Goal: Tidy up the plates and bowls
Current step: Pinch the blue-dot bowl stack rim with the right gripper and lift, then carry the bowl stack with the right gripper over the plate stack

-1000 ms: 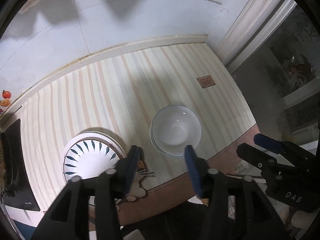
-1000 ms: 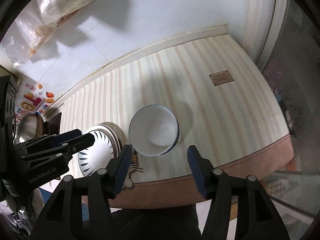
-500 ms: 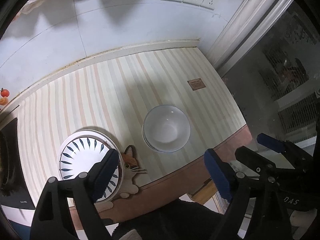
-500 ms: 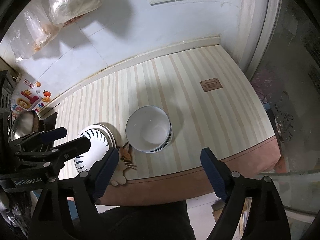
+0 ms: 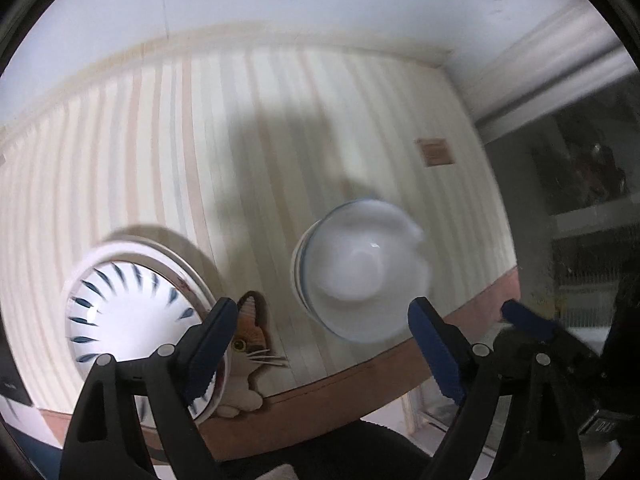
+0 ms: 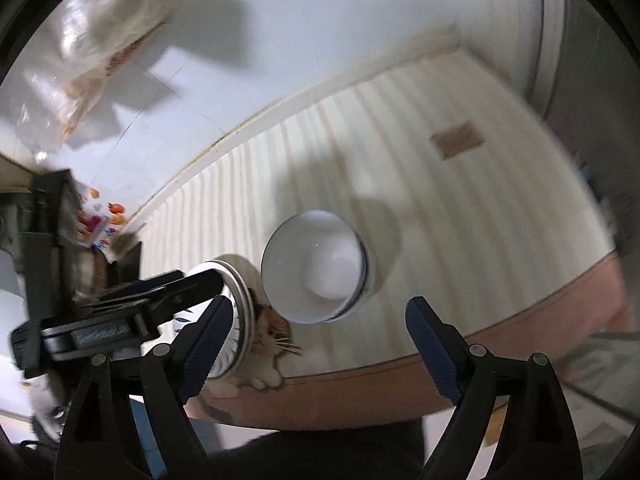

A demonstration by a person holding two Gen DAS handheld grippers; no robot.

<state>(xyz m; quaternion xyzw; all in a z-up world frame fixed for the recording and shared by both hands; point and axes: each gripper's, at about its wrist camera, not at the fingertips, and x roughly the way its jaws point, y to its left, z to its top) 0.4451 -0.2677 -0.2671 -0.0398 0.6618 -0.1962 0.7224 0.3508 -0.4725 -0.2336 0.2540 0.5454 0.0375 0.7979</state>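
A stack of white bowls with blue rims (image 5: 360,272) sits on the striped tabletop near its front edge; it also shows in the right wrist view (image 6: 316,266). To its left lies a stack of white plates with blue leaf marks (image 5: 128,312), partly hidden by the other gripper in the right wrist view (image 6: 236,304). My left gripper (image 5: 324,354) is open and empty, above the front edge between plates and bowls. My right gripper (image 6: 320,354) is open and empty, just in front of the bowls. Both views are blurred.
A cat-shaped mat (image 5: 248,352) lies at the table edge between the stacks. A small brown label (image 5: 436,152) is stuck on the tabletop at the right. A wall runs behind the table; plastic bags (image 6: 92,52) hang at the left. Dark appliances (image 6: 52,232) stand at far left.
Both grippers have opened wide over the last second, then moved closer and lower toward the tabletop. Bowls and plates have stayed in place.
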